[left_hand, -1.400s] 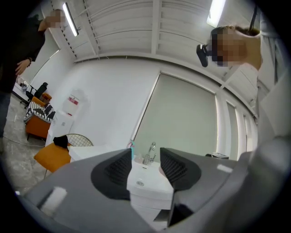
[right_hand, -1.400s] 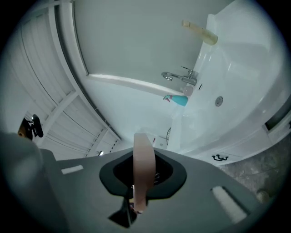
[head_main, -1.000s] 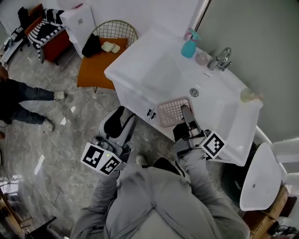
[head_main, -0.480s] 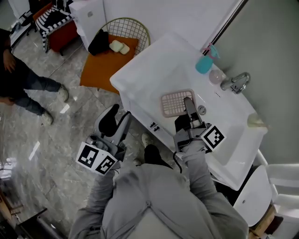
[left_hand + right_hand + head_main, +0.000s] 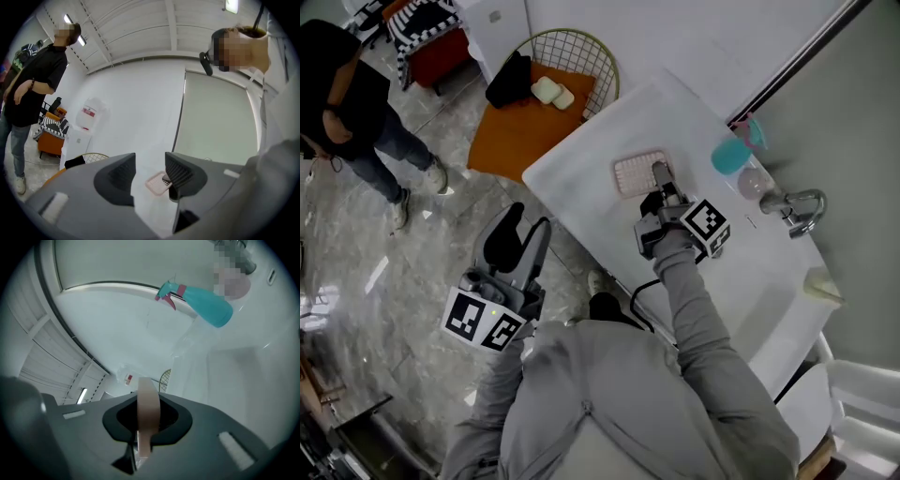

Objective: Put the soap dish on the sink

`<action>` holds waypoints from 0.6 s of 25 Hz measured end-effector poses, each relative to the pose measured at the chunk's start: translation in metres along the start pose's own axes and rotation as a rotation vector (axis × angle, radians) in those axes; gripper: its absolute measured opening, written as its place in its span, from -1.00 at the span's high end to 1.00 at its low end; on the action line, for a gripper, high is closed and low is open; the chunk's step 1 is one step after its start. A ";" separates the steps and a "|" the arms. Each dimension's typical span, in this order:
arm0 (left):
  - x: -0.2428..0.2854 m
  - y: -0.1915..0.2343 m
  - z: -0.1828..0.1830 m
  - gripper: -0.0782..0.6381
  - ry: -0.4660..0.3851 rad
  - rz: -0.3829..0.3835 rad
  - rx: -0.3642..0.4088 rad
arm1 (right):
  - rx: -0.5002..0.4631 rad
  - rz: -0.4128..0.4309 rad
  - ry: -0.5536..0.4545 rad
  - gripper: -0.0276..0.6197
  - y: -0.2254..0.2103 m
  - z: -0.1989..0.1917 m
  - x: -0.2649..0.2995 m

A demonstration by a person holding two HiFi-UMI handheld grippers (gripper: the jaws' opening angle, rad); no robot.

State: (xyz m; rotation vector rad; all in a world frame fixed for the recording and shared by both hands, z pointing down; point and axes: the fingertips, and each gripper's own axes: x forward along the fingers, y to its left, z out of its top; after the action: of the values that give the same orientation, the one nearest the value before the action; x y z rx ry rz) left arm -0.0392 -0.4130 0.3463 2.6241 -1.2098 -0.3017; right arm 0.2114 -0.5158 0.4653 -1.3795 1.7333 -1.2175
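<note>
The pink slotted soap dish [image 5: 636, 173] is over the flat left end of the white sink [image 5: 581, 150]; whether it touches the surface I cannot tell. My right gripper [image 5: 659, 180] is shut on the dish's near edge. In the right gripper view the dish [image 5: 148, 408] stands edge-on between the closed jaws of the right gripper [image 5: 146, 427]. My left gripper [image 5: 521, 240] hangs below the sink's front edge, open and empty. In the left gripper view the dish [image 5: 157, 183] shows far off between the spread jaws of the left gripper [image 5: 150, 176].
A teal spray bottle [image 5: 733, 155] and a chrome tap [image 5: 797, 208] stand at the sink's back. An orange chair [image 5: 520, 127] with a wire back holds two soap bars [image 5: 551, 92] and a black item. A person [image 5: 356, 103] stands on the tiled floor at left.
My right gripper has carried the soap dish from the basin's front edge across to the sink's flat left end. The left gripper has stayed low beside the sink front.
</note>
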 end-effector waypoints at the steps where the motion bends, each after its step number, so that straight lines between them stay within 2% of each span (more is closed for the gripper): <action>1: 0.002 0.003 0.001 0.19 0.003 0.011 0.003 | -0.004 -0.015 0.015 0.84 -0.007 -0.002 0.011; 8: 0.009 0.021 0.001 0.19 0.023 0.079 0.016 | -0.039 -0.088 0.125 0.84 -0.048 -0.023 0.066; 15: 0.008 0.031 0.002 0.19 0.035 0.117 0.016 | -0.081 -0.139 0.221 0.84 -0.071 -0.044 0.089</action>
State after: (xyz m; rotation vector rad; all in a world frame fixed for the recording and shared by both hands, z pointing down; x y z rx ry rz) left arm -0.0567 -0.4391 0.3533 2.5480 -1.3528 -0.2243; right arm 0.1770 -0.5907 0.5546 -1.4803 1.8801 -1.4356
